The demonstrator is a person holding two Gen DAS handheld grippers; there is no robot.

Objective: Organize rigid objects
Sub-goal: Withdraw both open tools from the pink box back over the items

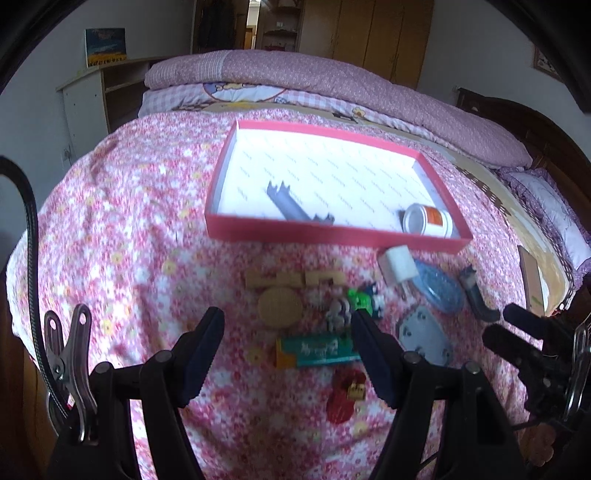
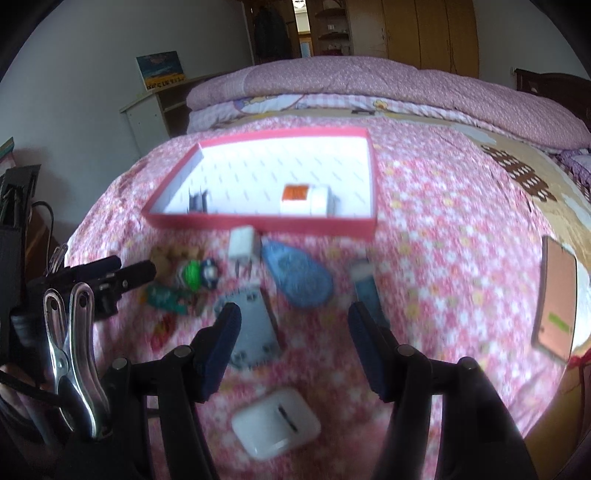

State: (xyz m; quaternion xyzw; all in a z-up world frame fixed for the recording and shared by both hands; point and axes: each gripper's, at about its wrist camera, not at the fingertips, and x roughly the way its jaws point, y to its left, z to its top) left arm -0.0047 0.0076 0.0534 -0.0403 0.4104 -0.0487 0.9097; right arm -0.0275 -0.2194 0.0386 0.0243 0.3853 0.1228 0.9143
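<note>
Both the left gripper (image 1: 288, 325) and the right gripper (image 2: 293, 319) are open and empty, so each should come down slowly over one toy low in the frame, then carry it to the red box (image 1: 332, 232).

Soft daylight fills the room I look into, even and fairly bright, with no hard glare. The white floor of the red tray (image 1: 334, 177) is the brightest patch in both views, nearly washed out in my right camera. A lit doorway (image 1: 255, 22) glows at twelve o'clock. Shadows are faint, only a dim smear under my own fingers (image 1: 205, 354). Motion blur softens everything: the small toys ahead smear, worse on the right. Fisheye bending curves the bed (image 1: 110, 206) into a dome, and black vignette closes the corners from ten to two o'clock.
</note>
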